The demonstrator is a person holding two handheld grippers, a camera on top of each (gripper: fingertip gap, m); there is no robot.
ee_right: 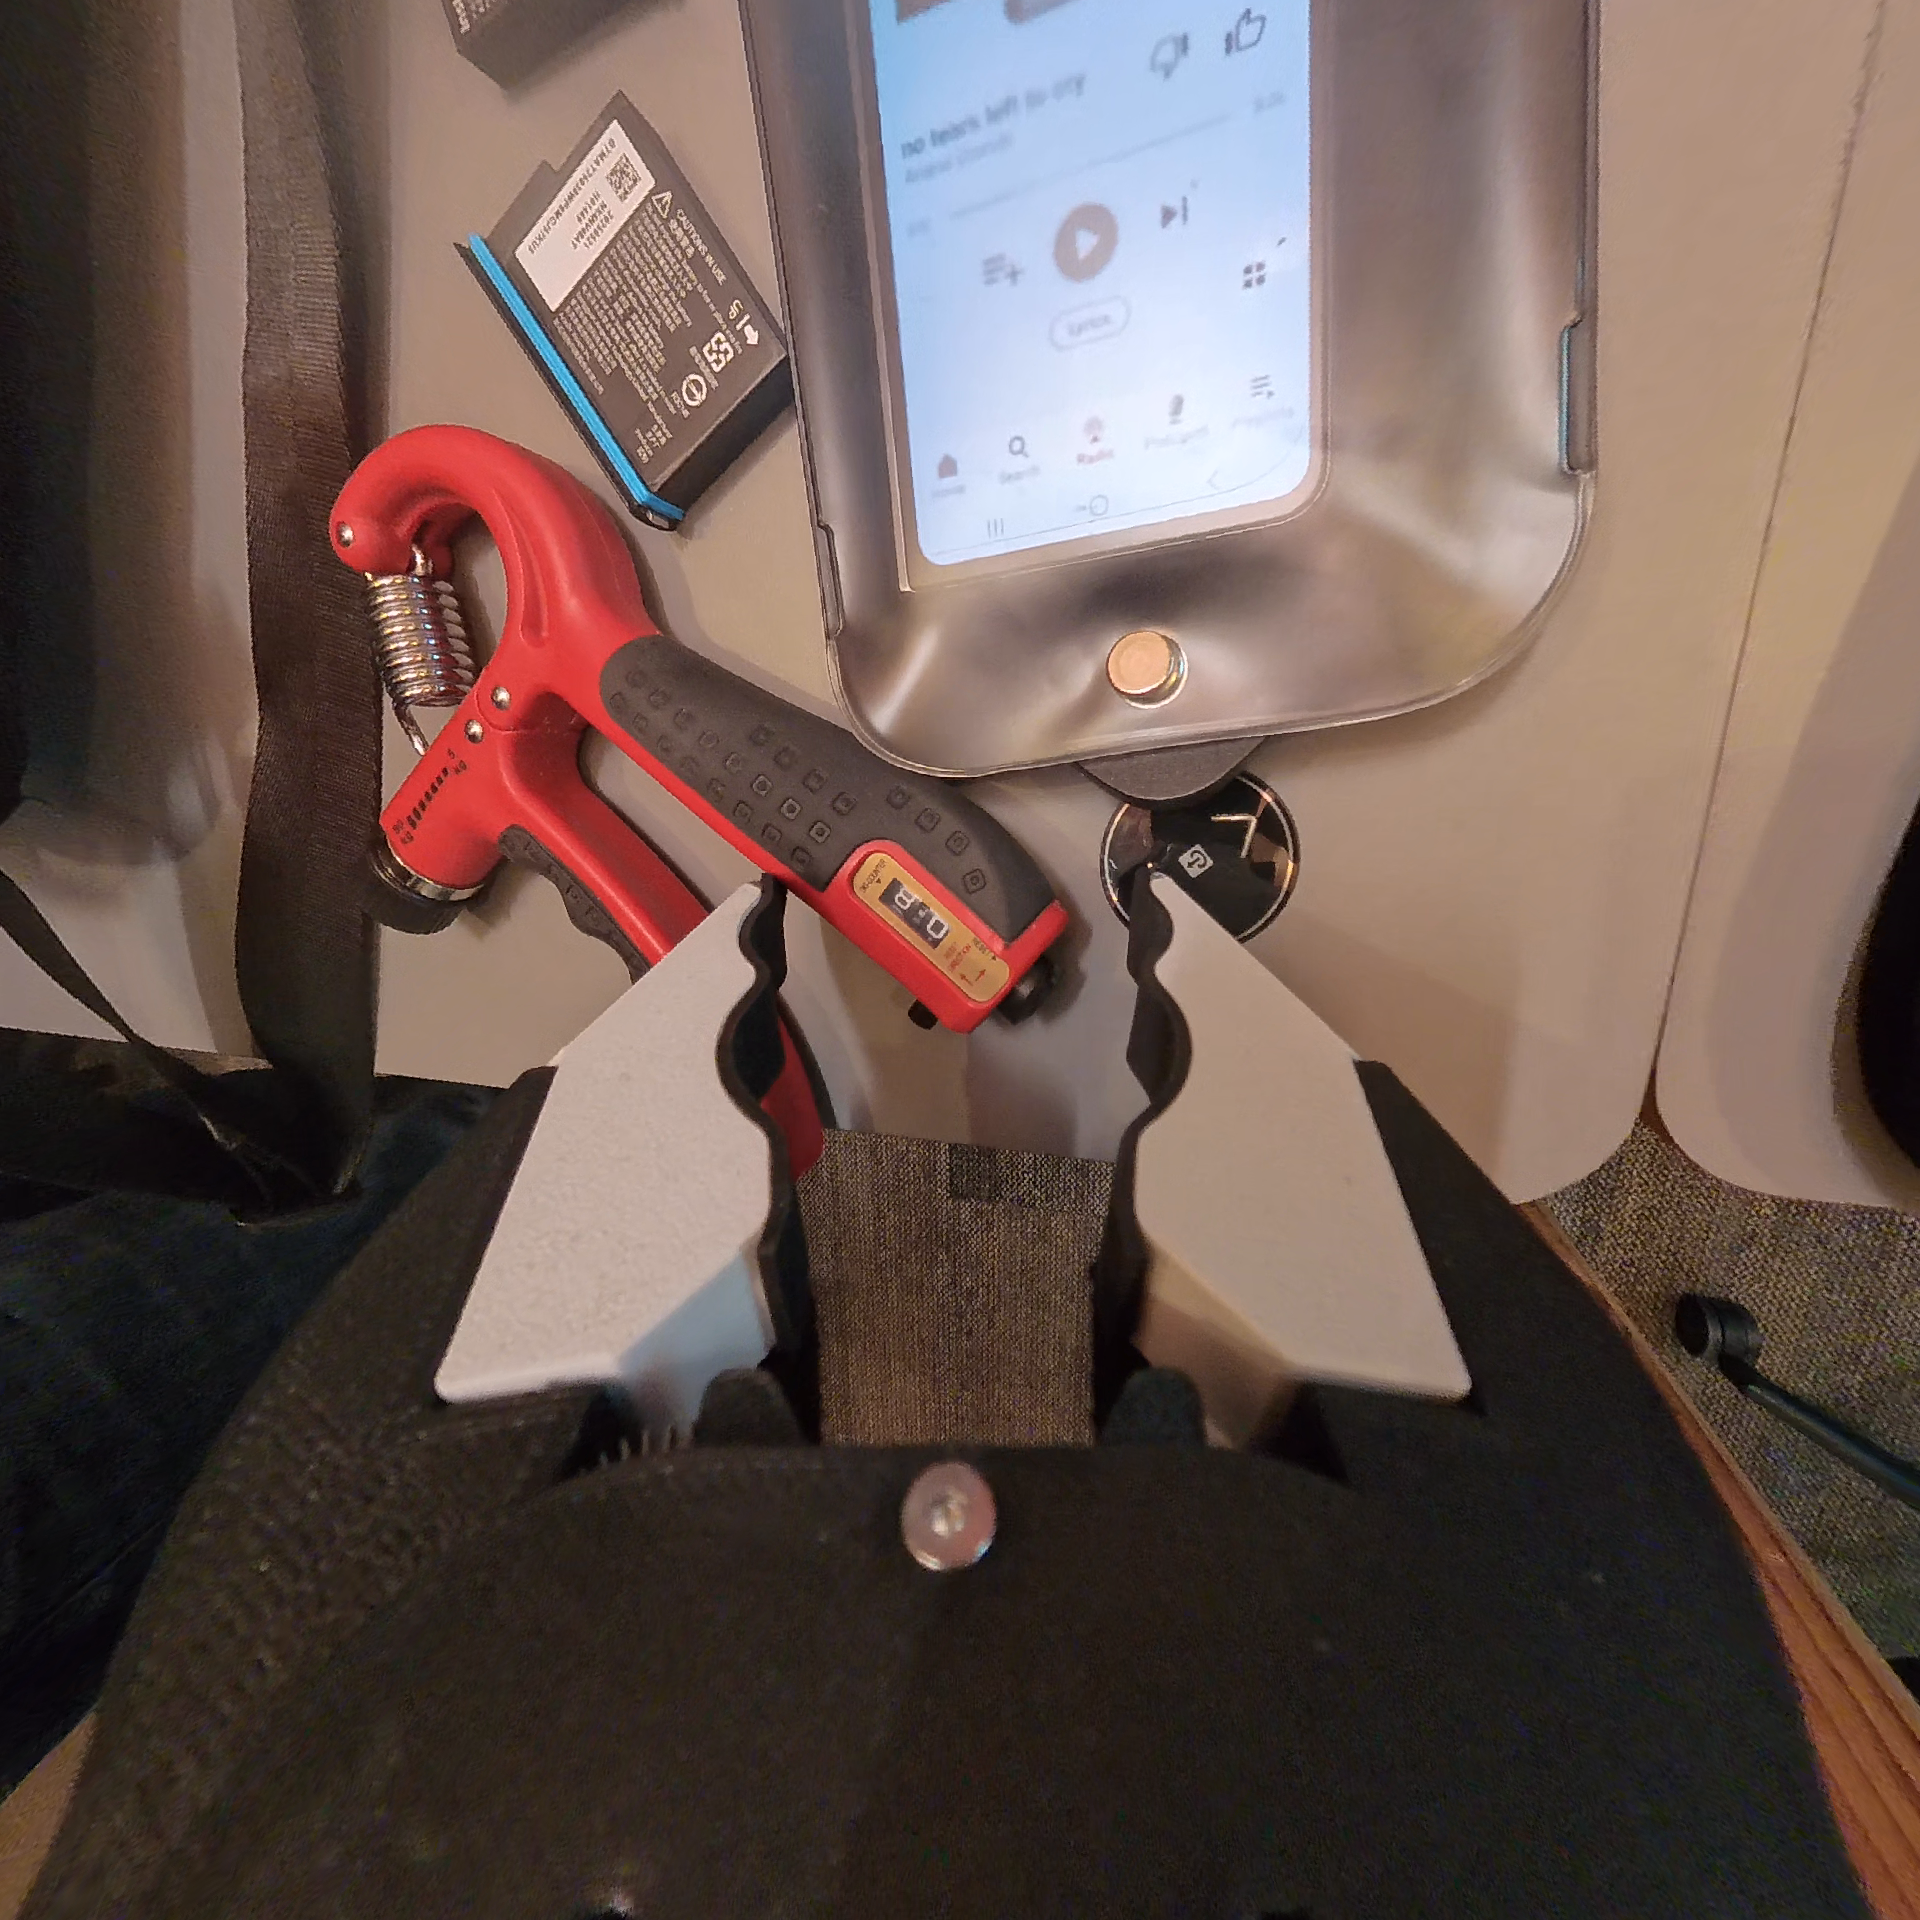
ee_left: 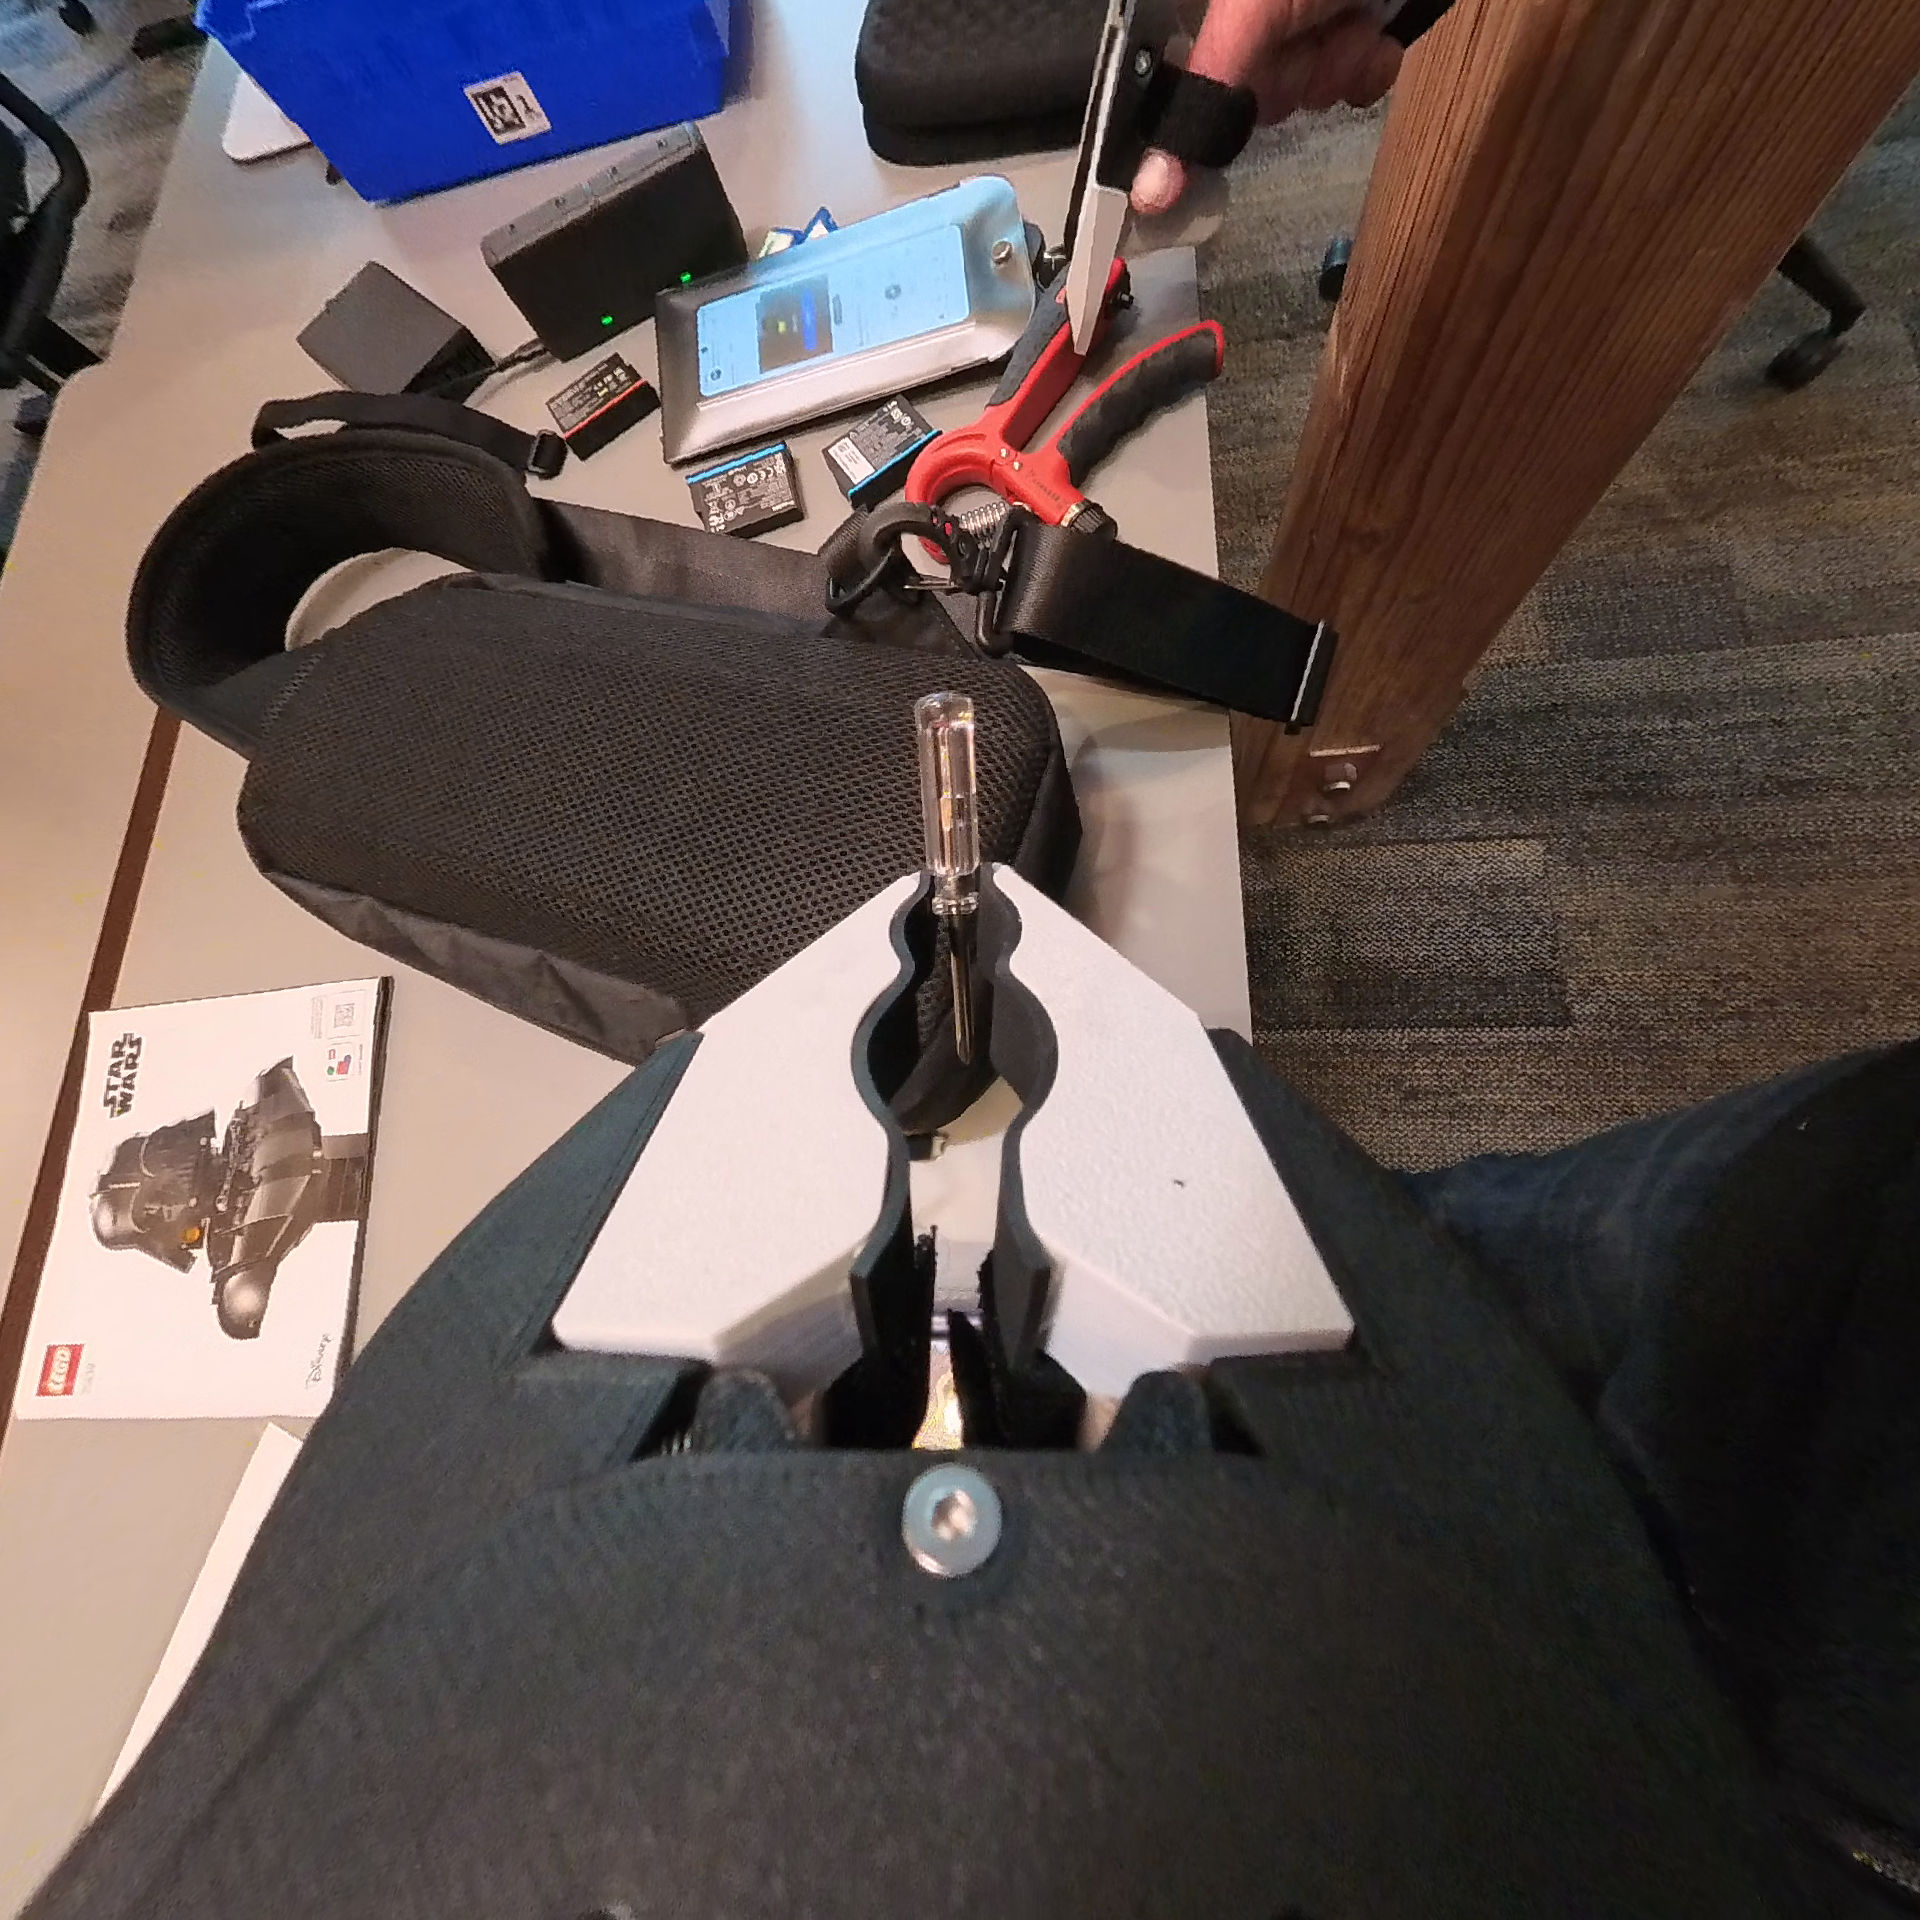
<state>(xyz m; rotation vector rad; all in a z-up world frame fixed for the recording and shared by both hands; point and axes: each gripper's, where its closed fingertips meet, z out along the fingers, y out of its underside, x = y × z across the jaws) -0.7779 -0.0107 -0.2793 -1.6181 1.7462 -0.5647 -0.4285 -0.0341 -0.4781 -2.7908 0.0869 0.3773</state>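
My left gripper (ee_left: 954,883) is shut on a small screwdriver (ee_left: 943,790) with a clear handle, held upright above a black mesh backpack (ee_left: 623,790) on the grey table (ee_left: 499,1101). My right gripper (ee_right: 961,894) is open, its fingertips over the handle end of a red and black hand grip trainer (ee_right: 727,790). That trainer also shows in the left wrist view (ee_left: 1049,416), with one white finger (ee_left: 1099,249) of the right gripper above it, held by a person's hand. A phone in a clear pouch (ee_right: 1195,416) lies just beyond the right gripper.
Black battery packs (ee_right: 634,312) lie beside the pouch. A blue bin (ee_left: 468,83), black boxes (ee_left: 613,249) and a printed booklet (ee_left: 208,1195) sit on the table. A wooden post (ee_left: 1538,364) stands at the table's right edge. A black strap (ee_left: 1164,623) hangs over that edge above carpet.
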